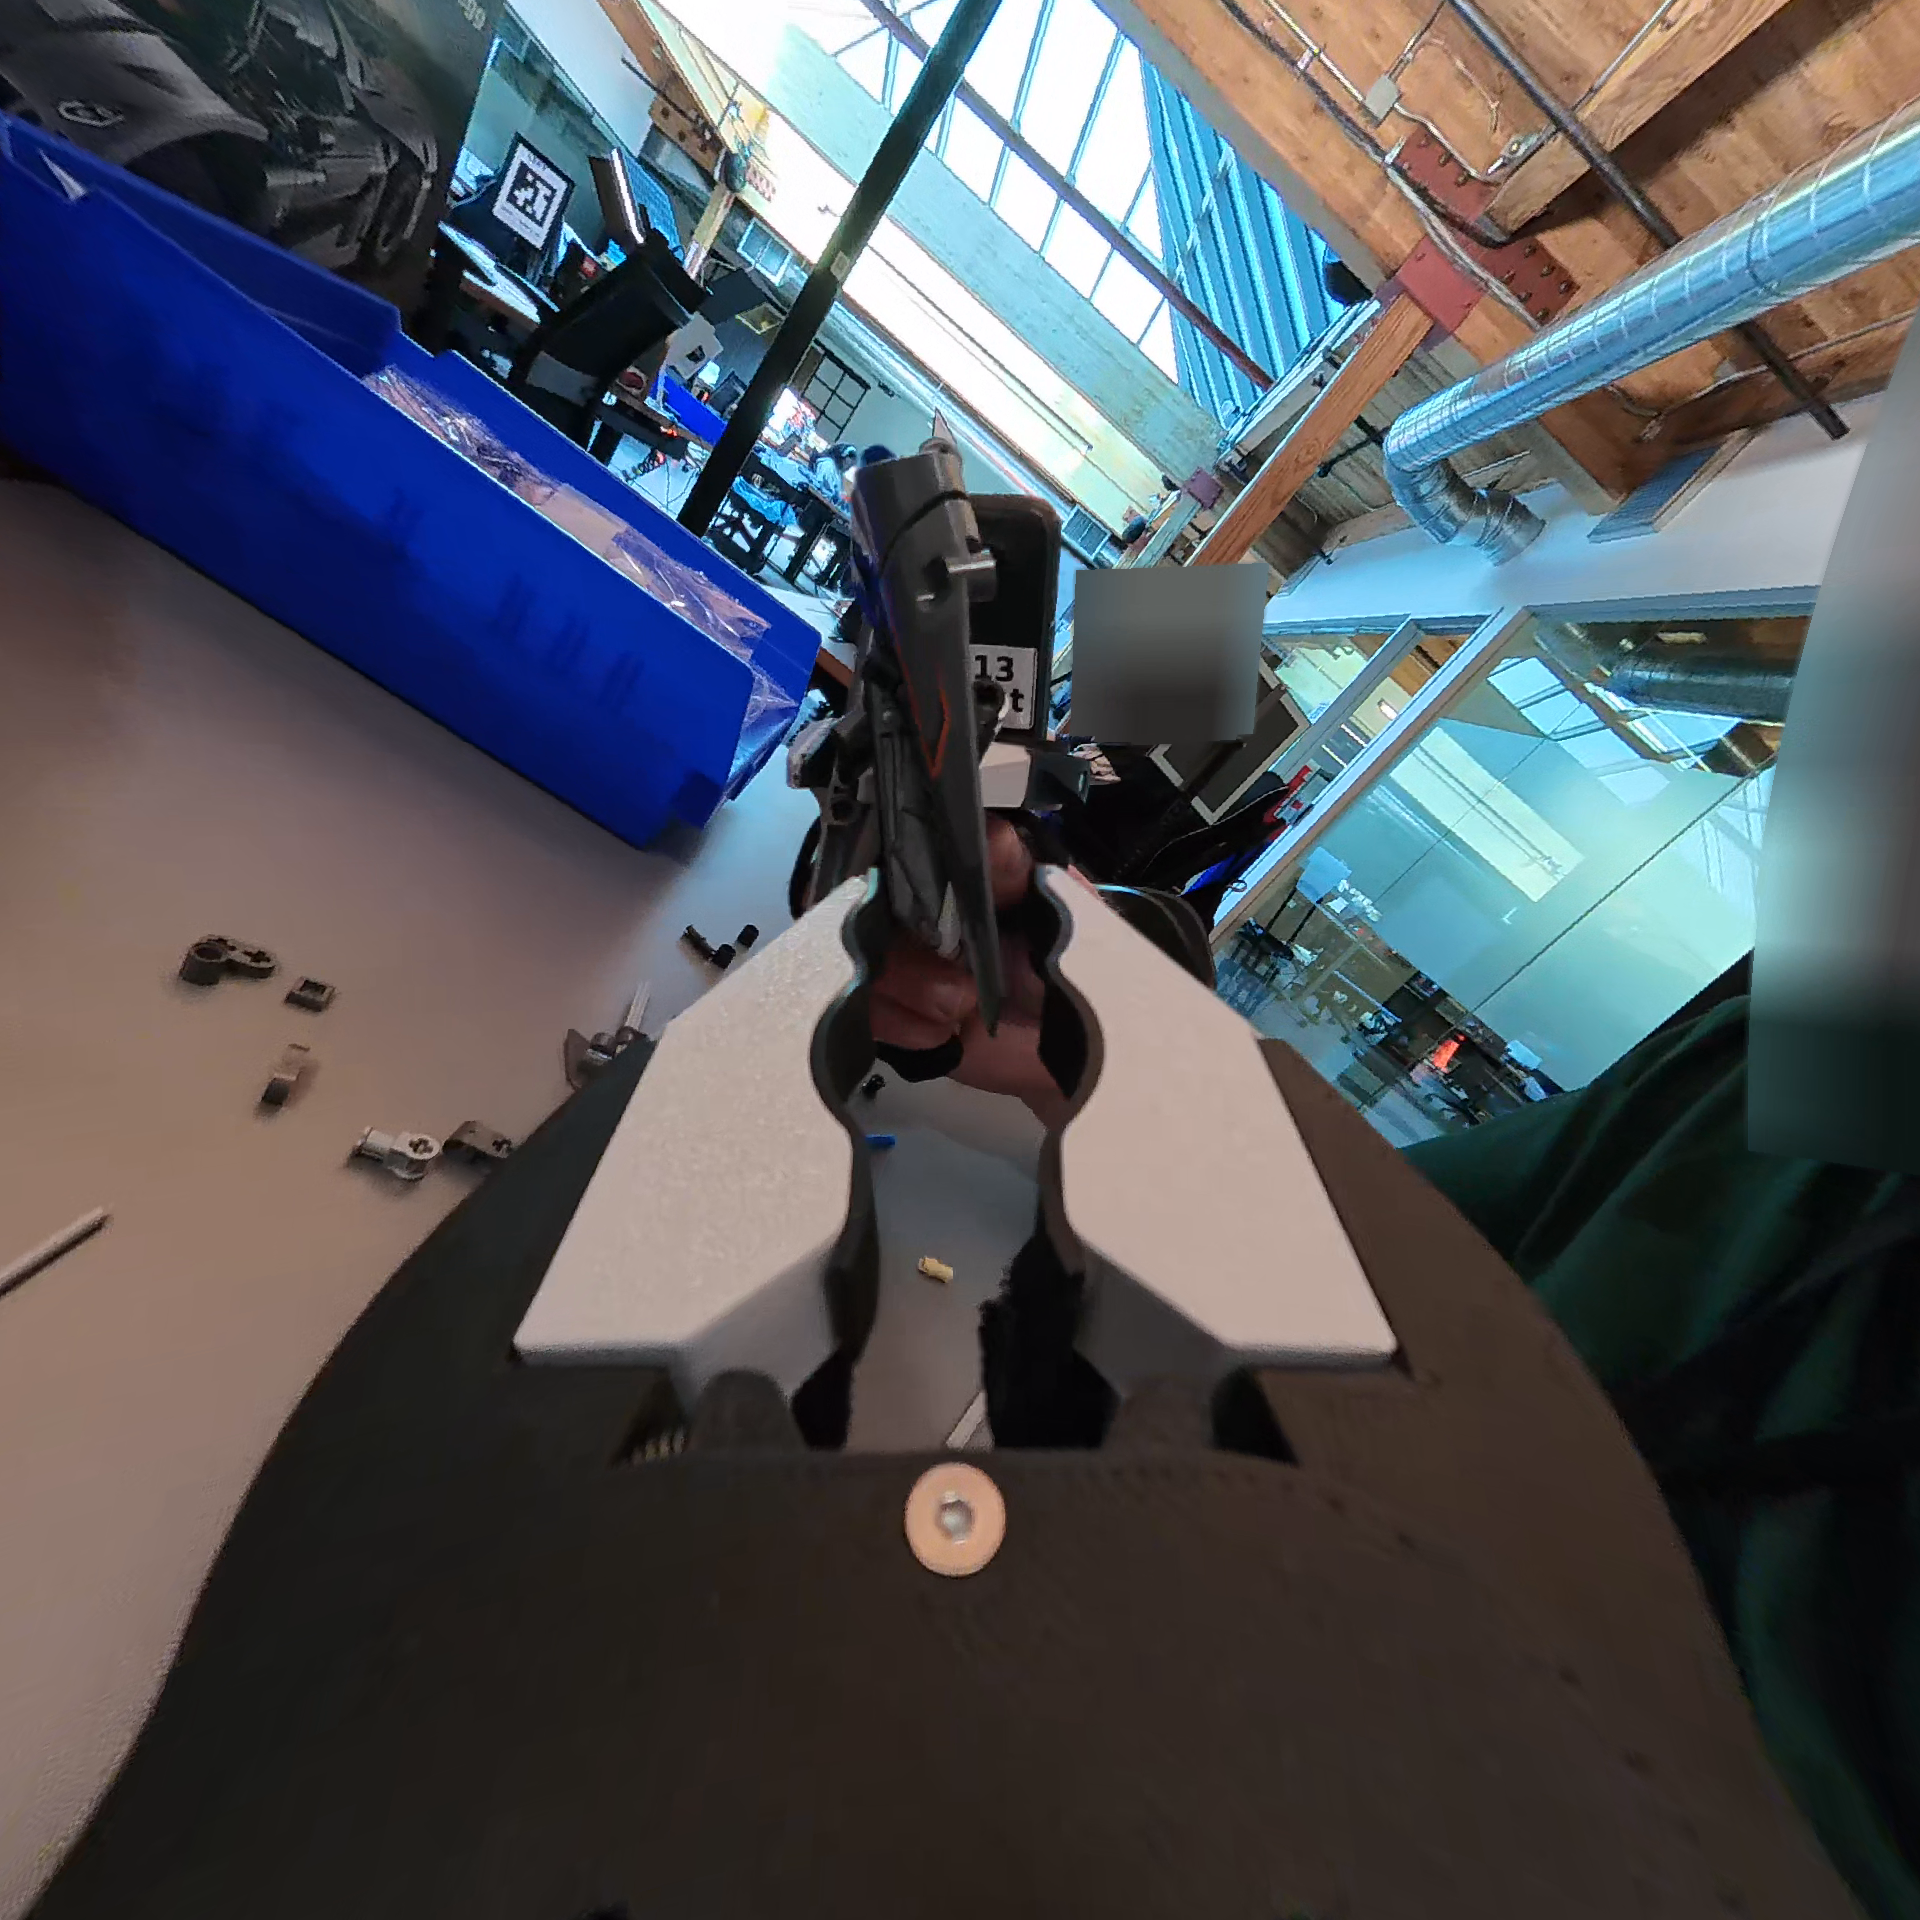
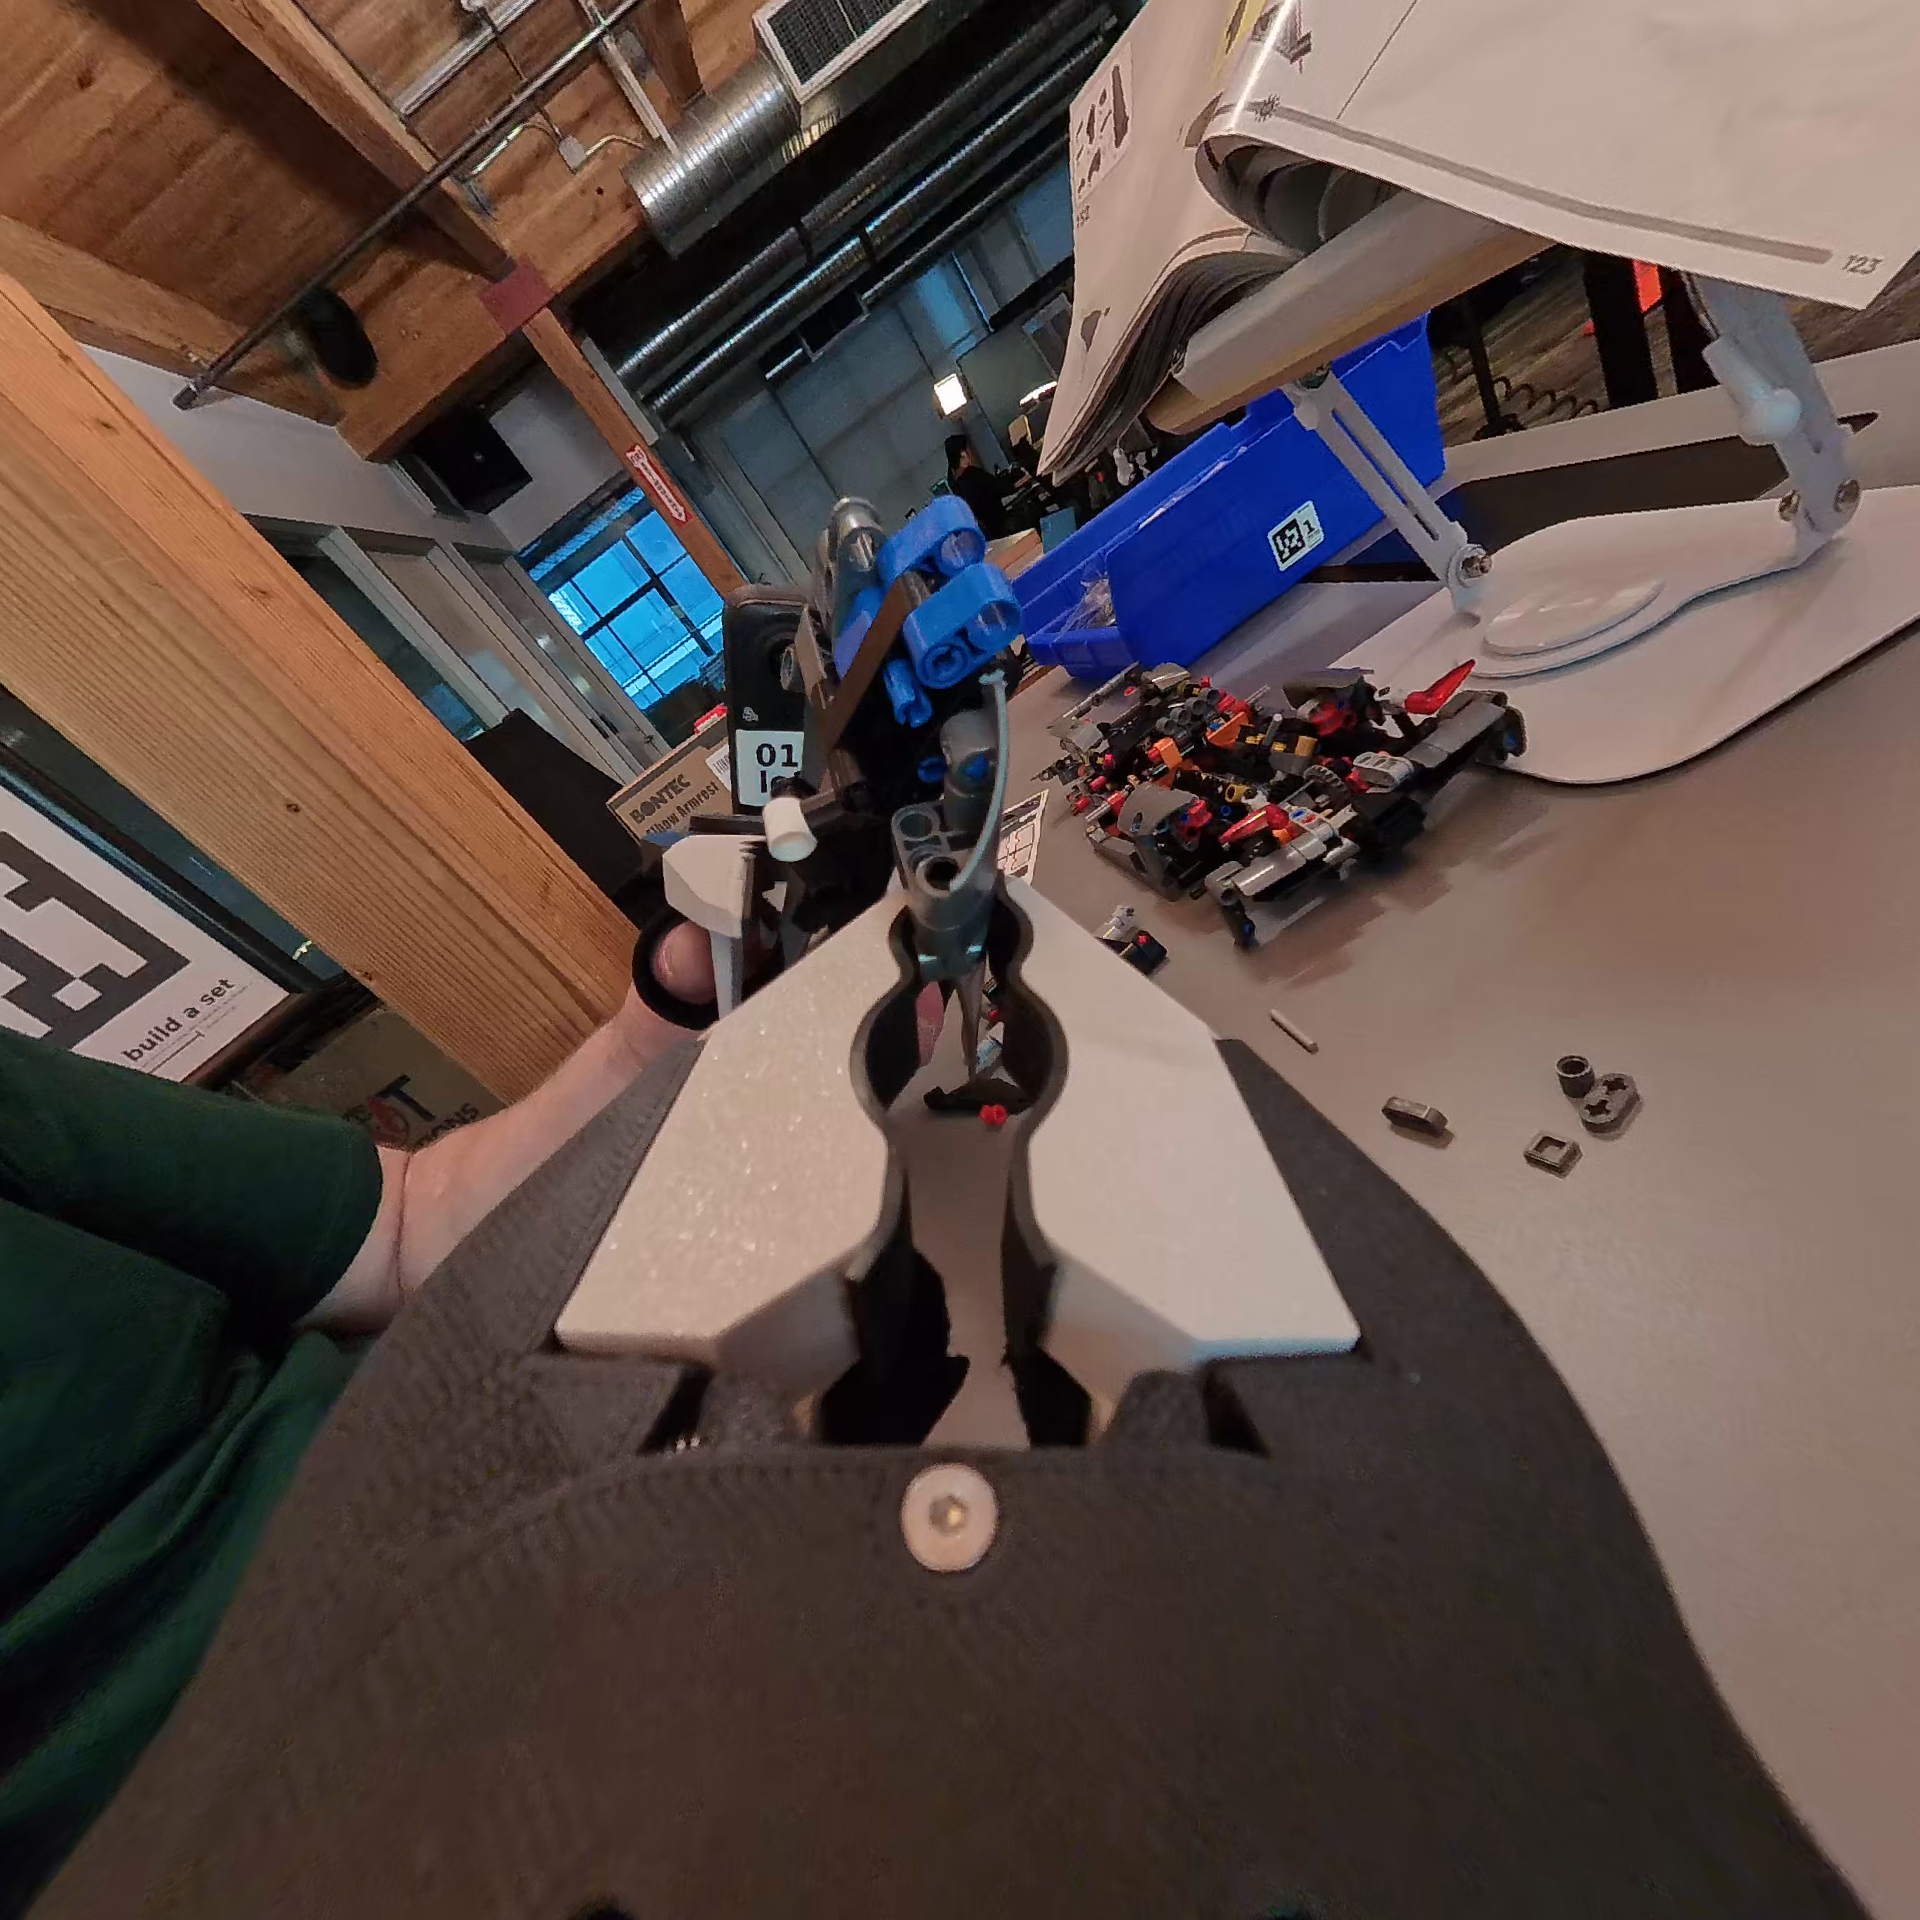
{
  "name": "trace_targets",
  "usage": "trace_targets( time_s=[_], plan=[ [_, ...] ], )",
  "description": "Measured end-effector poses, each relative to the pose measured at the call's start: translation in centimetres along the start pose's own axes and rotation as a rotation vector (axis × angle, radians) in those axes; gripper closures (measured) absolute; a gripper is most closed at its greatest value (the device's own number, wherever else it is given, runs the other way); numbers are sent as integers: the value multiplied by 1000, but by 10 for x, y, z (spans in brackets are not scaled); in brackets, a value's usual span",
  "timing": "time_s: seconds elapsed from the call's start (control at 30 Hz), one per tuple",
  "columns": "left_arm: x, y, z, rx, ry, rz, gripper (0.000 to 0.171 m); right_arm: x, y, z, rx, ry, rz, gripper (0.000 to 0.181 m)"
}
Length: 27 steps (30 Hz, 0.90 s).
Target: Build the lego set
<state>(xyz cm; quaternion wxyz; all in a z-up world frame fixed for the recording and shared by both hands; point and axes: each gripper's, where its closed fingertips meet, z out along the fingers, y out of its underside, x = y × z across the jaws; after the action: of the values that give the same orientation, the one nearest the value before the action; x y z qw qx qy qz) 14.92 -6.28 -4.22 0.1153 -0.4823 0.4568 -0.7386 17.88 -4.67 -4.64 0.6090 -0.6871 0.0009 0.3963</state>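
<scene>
A grey and blue Lego sub-assembly is held up in the air between both grippers. In the left wrist view its long grey panel (image 1: 925,717) with an orange stripe stands upright, and my left gripper (image 1: 956,896) is shut on its lower end. In the right wrist view my right gripper (image 2: 956,906) is shut on a dark grey beam at the bottom of the sub-assembly (image 2: 940,623), under blue connectors and a thin grey hose. Each gripper faces the other: the right one (image 1: 1016,582) shows behind the panel, and the left one (image 2: 764,717) behind the blue parts.
A large half-built Lego model (image 2: 1283,779) lies on the grey table (image 2: 1558,1351). An instruction booklet (image 2: 1455,125) sits on a white stand (image 2: 1621,613). Blue bins (image 1: 343,520) (image 2: 1226,540) stand at the back. Small loose grey parts (image 1: 229,958) (image 2: 1605,1101) lie scattered on the table. Less than 4 cm separates the two grippers' tips.
</scene>
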Motion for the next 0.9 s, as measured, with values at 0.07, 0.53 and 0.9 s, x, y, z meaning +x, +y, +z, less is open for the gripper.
trace_targets(
  time_s=[0.07, 0.53, 0.9],
  plan=[
    [-1, -2, -2, 15, -4, -6, 143, 0, 1, 1, -3, 1, 2, 174],
    [-2, -5, -28, -102, -83, 104, 126, -10, 26, 23, -215, 25, -7, 174],
    [2, 16, -45, -214, -19, 58, 129, -23, 65, 28, -503, 100, 72, 174]
  ],
)
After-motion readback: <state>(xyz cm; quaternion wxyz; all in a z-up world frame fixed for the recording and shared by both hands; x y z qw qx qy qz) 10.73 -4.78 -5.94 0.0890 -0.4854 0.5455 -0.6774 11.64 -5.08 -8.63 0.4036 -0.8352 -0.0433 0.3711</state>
